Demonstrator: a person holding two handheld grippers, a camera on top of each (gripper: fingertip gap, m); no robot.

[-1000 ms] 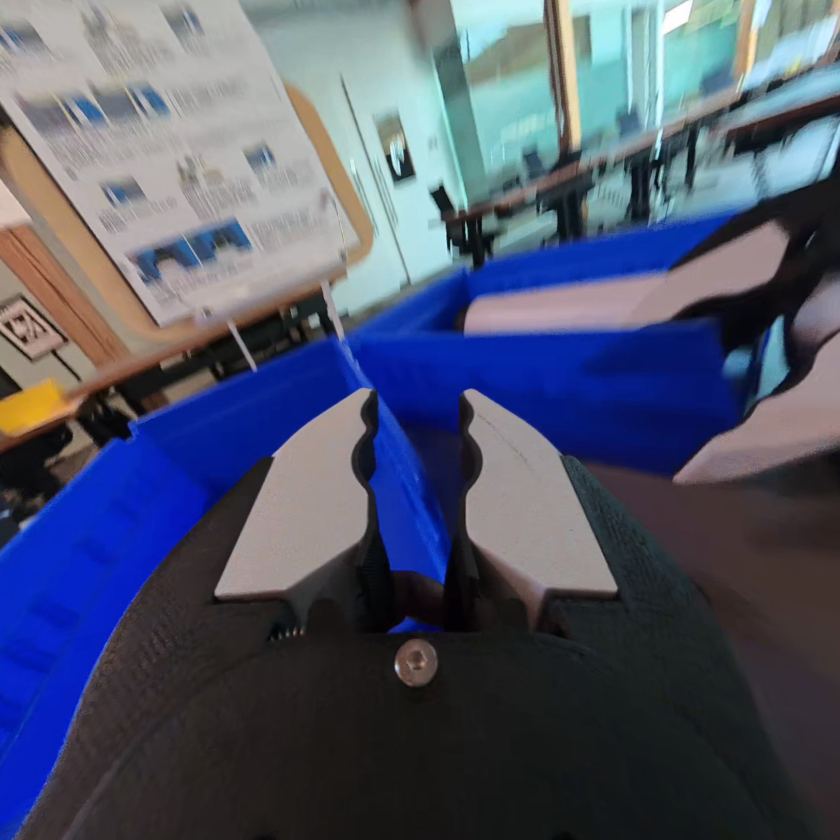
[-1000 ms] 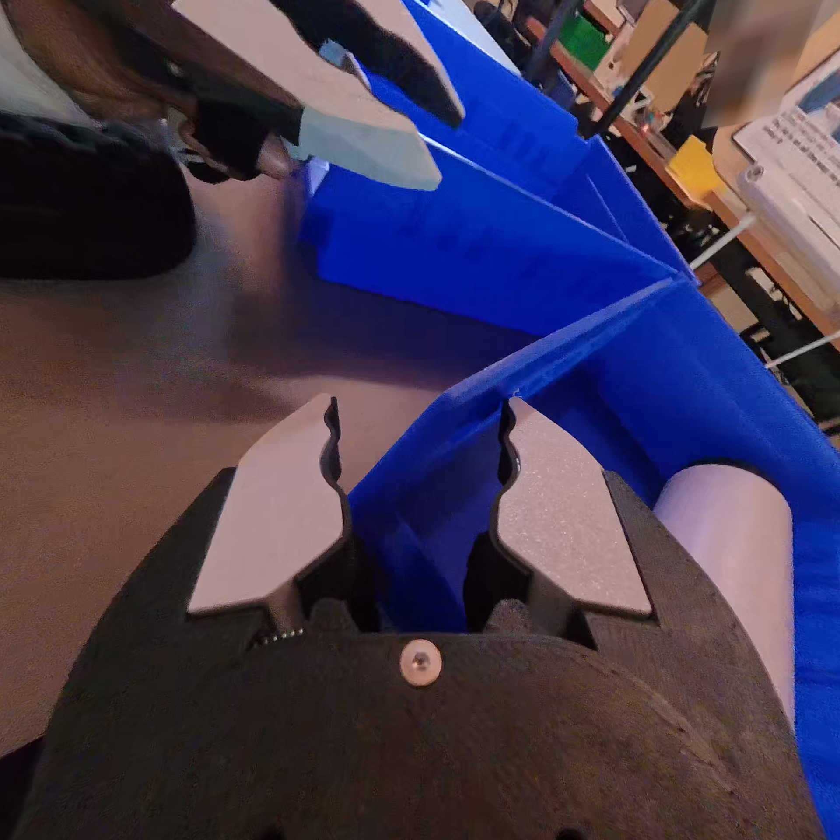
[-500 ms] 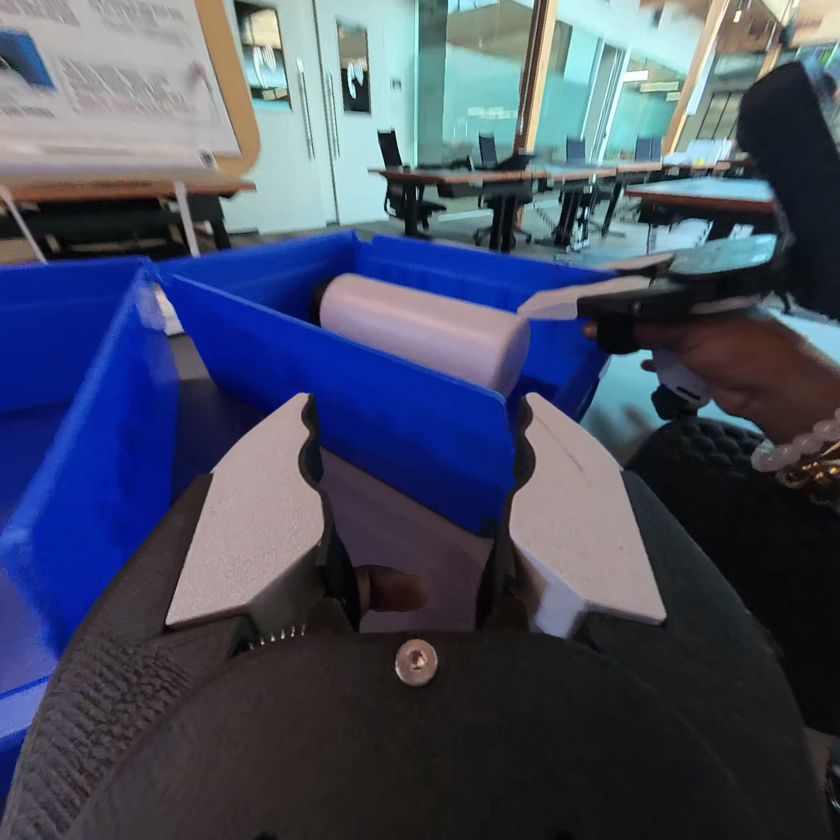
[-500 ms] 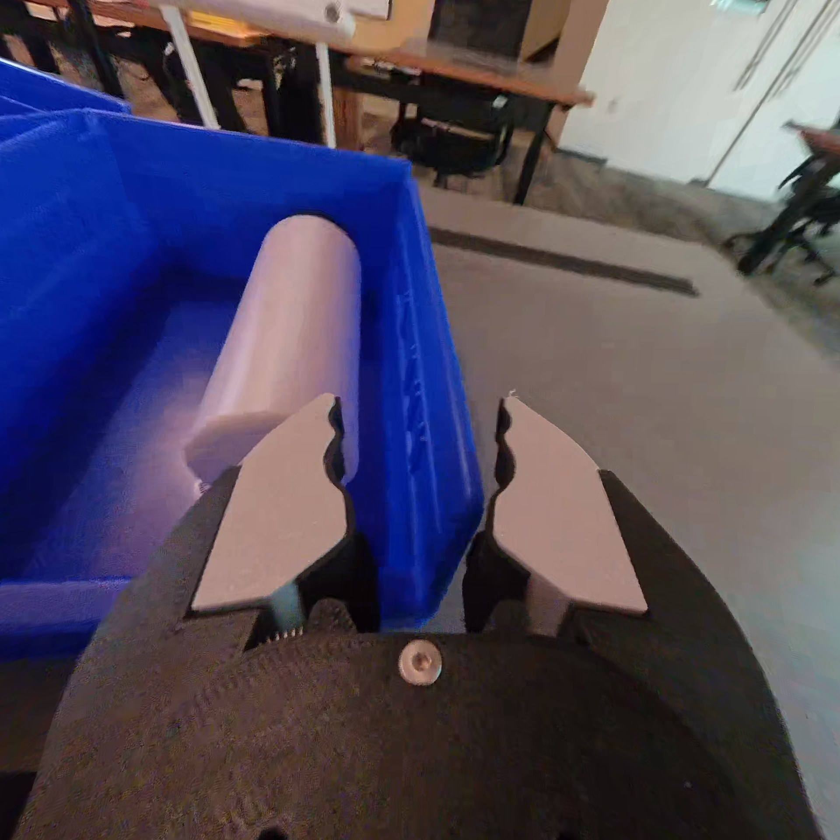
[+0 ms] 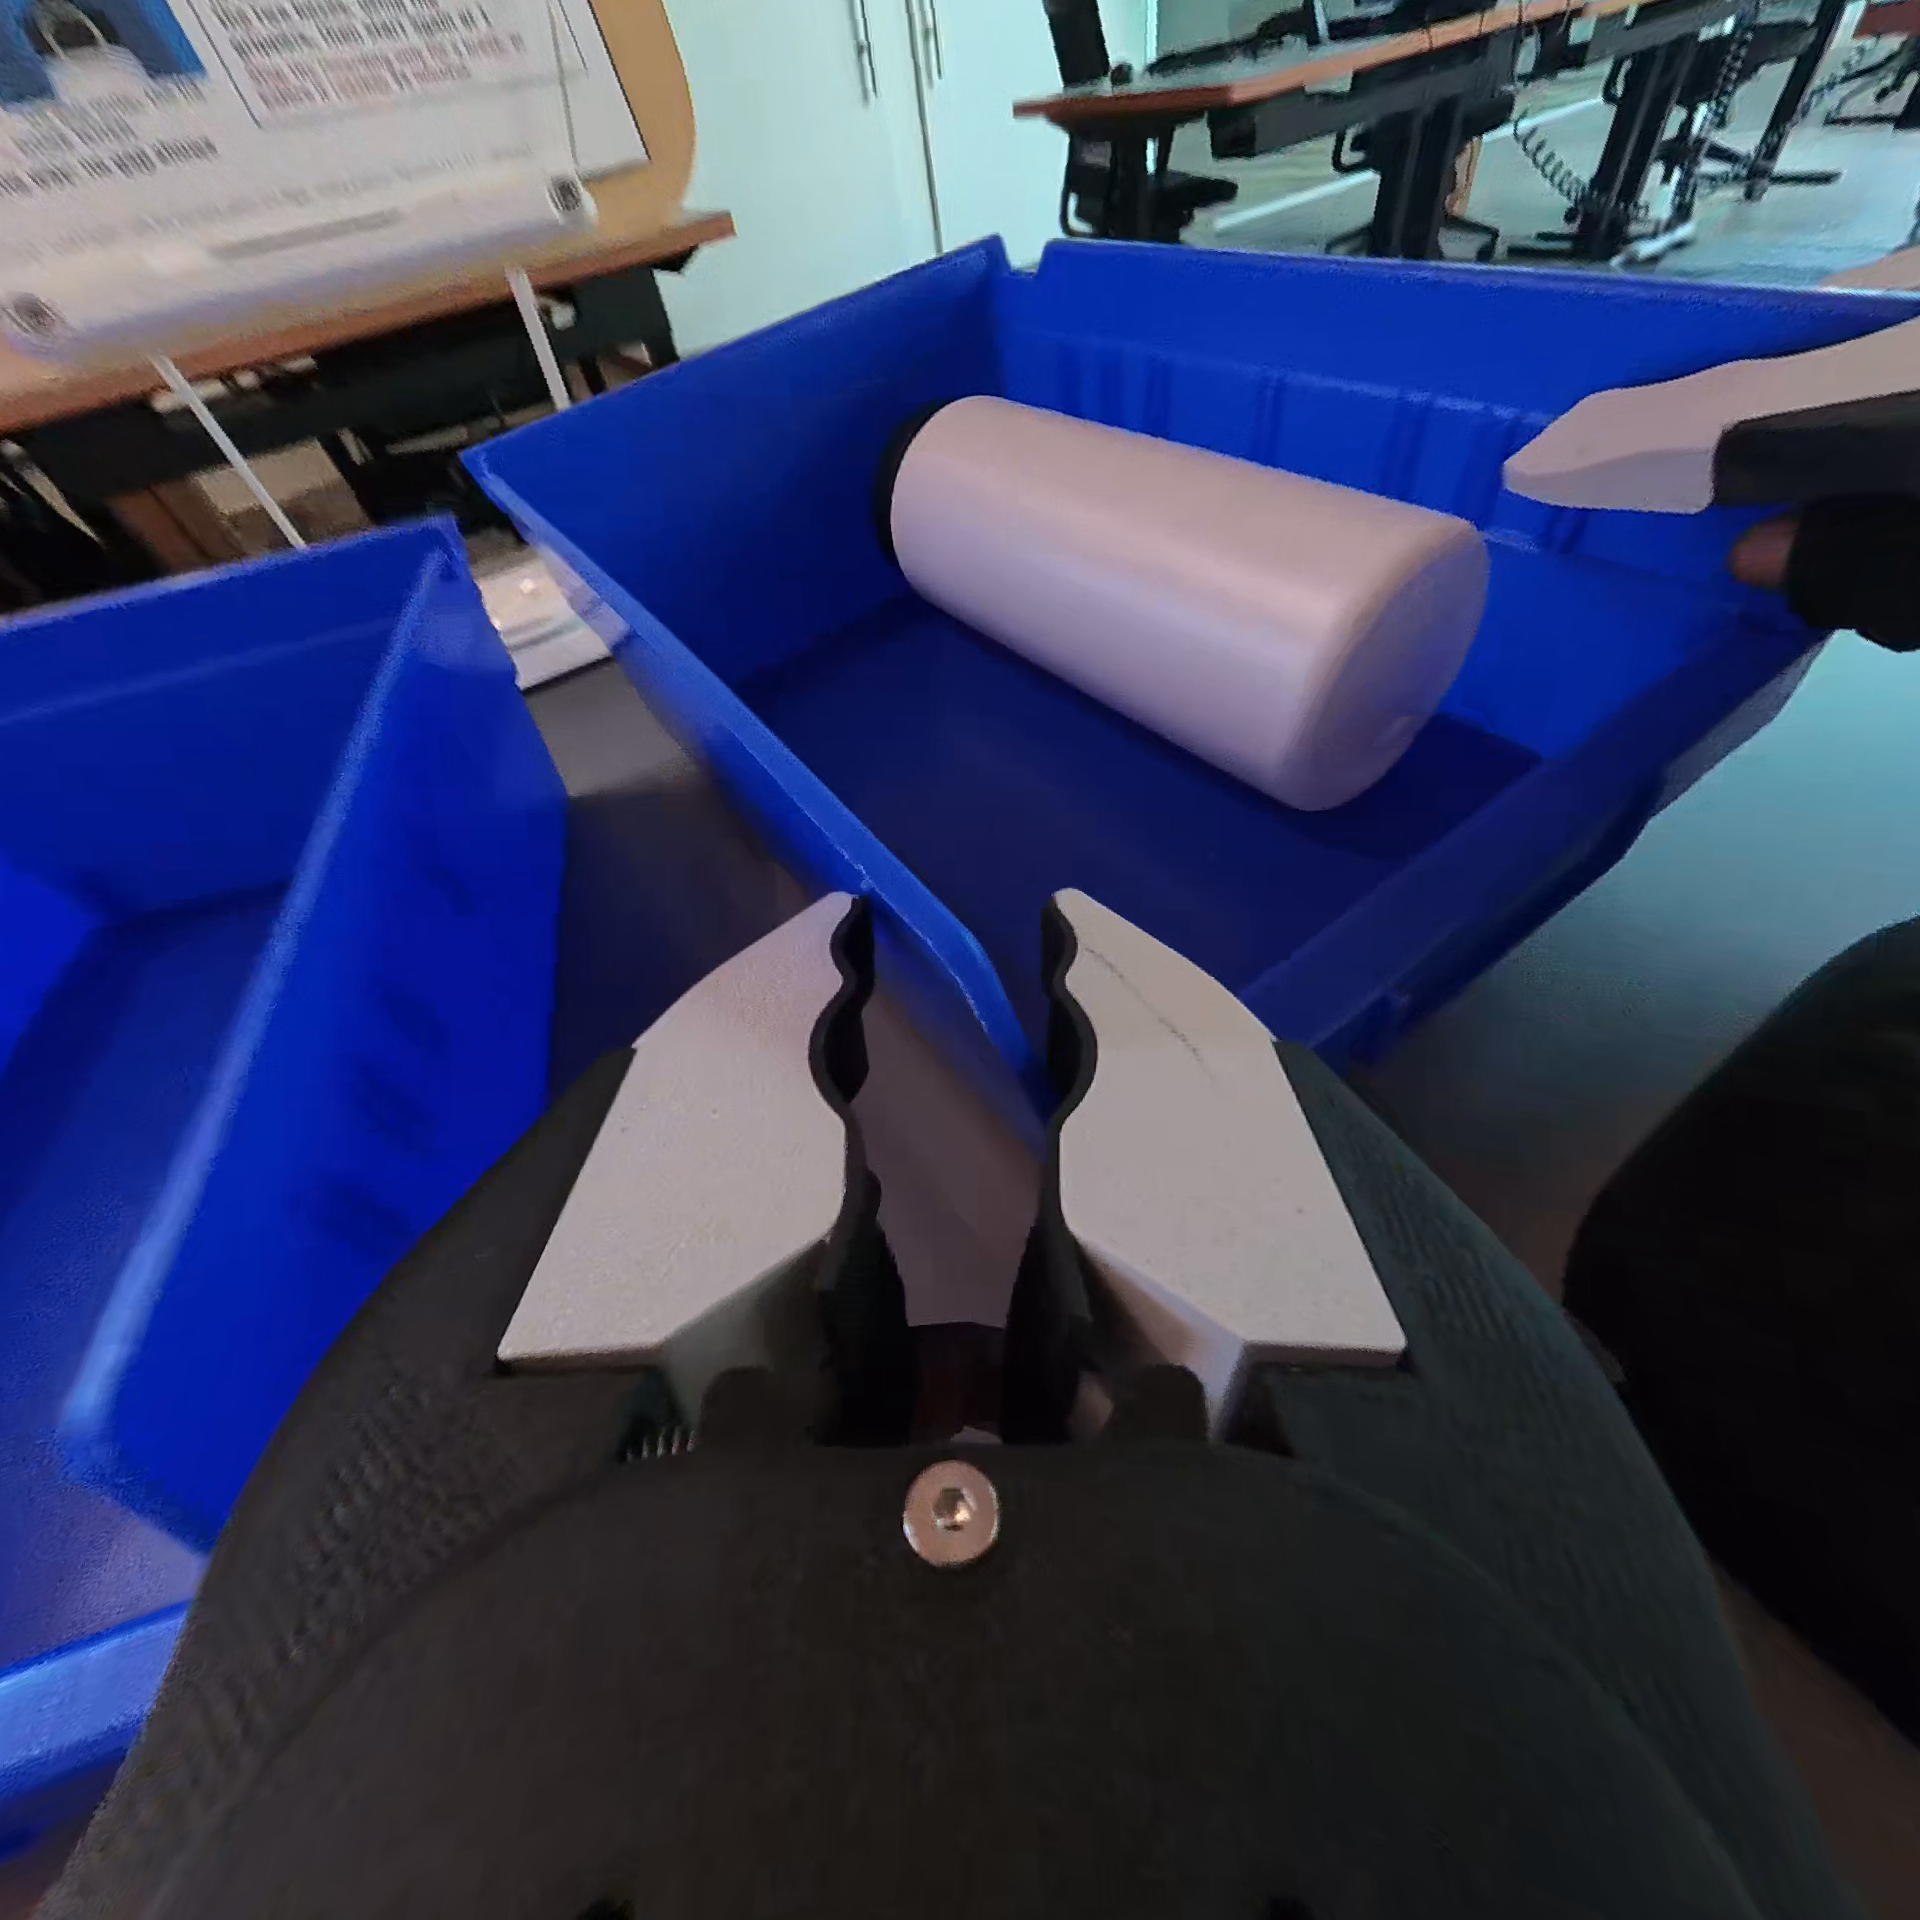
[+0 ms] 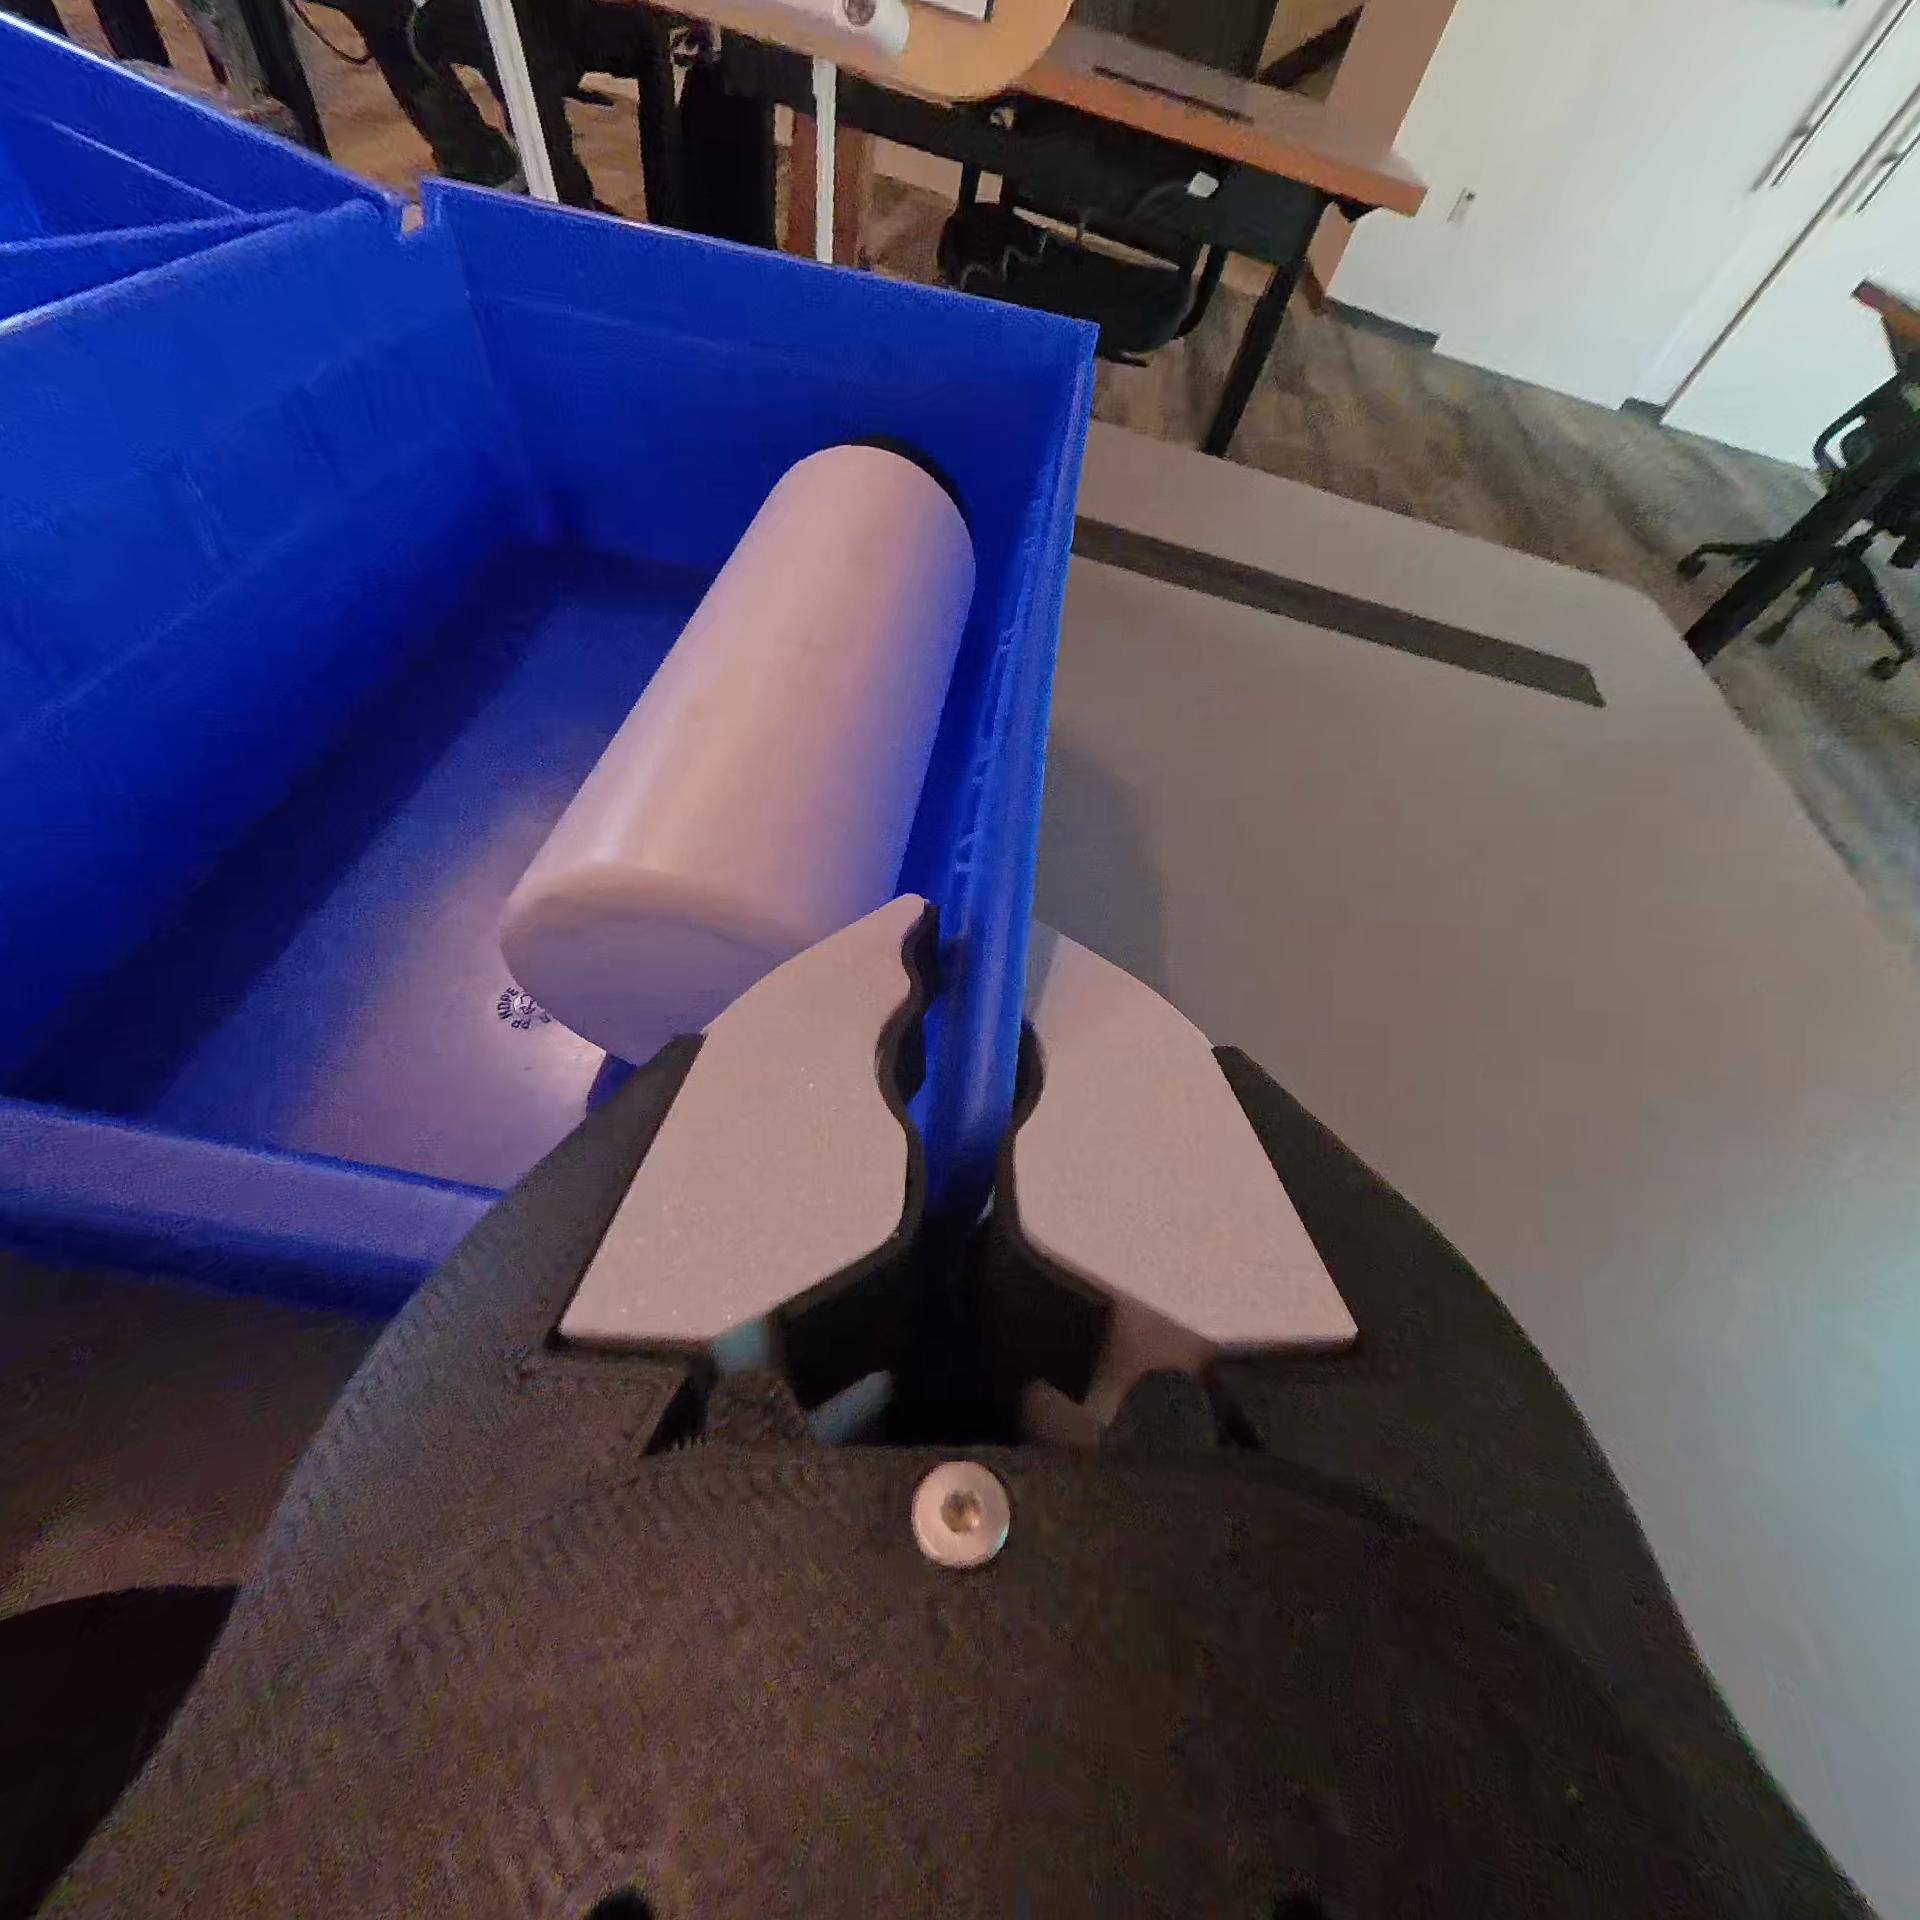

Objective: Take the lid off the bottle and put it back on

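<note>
Bottle (image 5: 1174, 592): a pale, smooth cylinder lying on its side on the floor of a blue bin (image 5: 790, 499), its flat base turned toward the cameras and its far end close against the bin's far wall. A dark ring shows at that far end (whether this is the lid cannot be told from either view). In the right wrist view the bottle (image 6: 769, 748) lies along the bin's right-hand wall (image 6: 1023, 665), just beside it.

Left gripper (image 5: 951, 920): held over the near left corner of the bin, its grey fingers (image 5: 727, 1153) set a little apart with the bin's left wall rim running up between them; the fingers do not visibly press on the wall, and nothing is gripped.

Right gripper (image 6: 961, 920): pinching the bin's right-hand wall, one finger inside the bin next to the bottle's base and one outside, with the blue plastic clamped between the wavy inner edges. The same gripper (image 5: 1621, 457) appears at the right edge of the left wrist view, its pale finger lying over the bin rim.

Second blue bin (image 5: 260, 831): stands to the left of the first, apart from it, on the grey table (image 6: 1455, 935).

Background: desks, office chairs and a poster board (image 5: 291, 135) on a stand.
</note>
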